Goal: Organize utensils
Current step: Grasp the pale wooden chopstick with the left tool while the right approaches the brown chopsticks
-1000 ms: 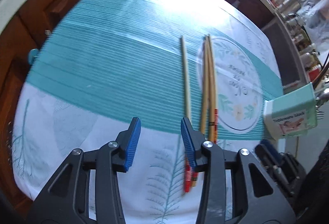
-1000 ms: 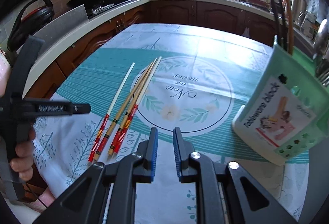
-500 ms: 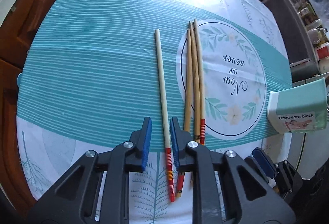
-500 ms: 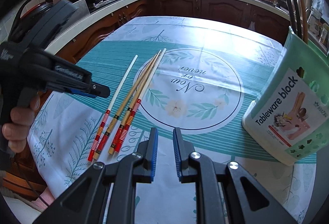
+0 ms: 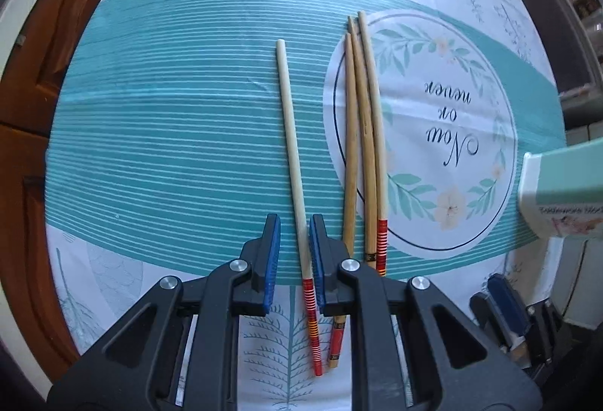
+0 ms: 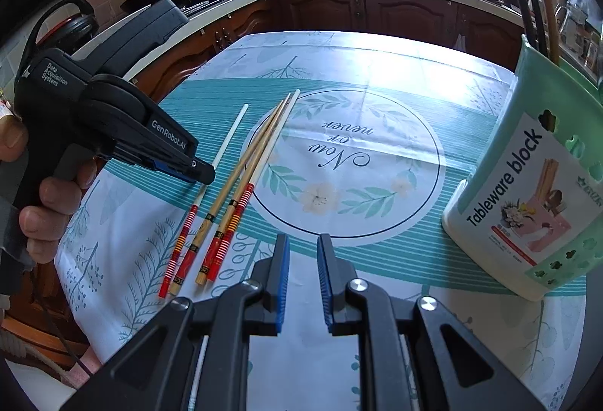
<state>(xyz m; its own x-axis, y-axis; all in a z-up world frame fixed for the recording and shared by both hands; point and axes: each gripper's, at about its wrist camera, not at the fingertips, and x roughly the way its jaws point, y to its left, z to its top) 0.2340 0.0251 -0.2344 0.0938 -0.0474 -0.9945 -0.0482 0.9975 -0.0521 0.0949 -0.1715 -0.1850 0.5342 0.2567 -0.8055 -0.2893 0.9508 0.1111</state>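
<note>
Right now the pale chopstick (image 5: 292,162) lies flat on the surface (image 5: 169,132), its red-banded end running between the blue pads (image 5: 272,260) of the left hand-held gripper (image 5: 294,262). Jaws stand slightly apart, one pad either side of the stick; can't tell whether the right pad touches it, and it's not clamped. Stick is not lifted.

Just right of that gripper: three darker bamboo chopsticks (image 5: 363,147) lying close together, roughly parallel to the pale one, tips fanned over the rim of the printed circle on the tablecloth (image 5: 452,132). Their red ends point back toward the gripper.

Right hand-held gripper (image 6: 303,279) holds nothing, jaws open by a narrow gap, hovering over the near edge of the cloth. All four sticks sit ahead and left of it, well clear of its pads.

Green "Tableware block" utensil holder (image 6: 527,192) stands ahead and right of the right gripper, apart from the chopsticks, with dark utensil handles sticking out the top. From the left wrist view it's at the far right edge.

Left gripper body is visible in the right wrist view, held in a hand (image 6: 41,200).
</note>
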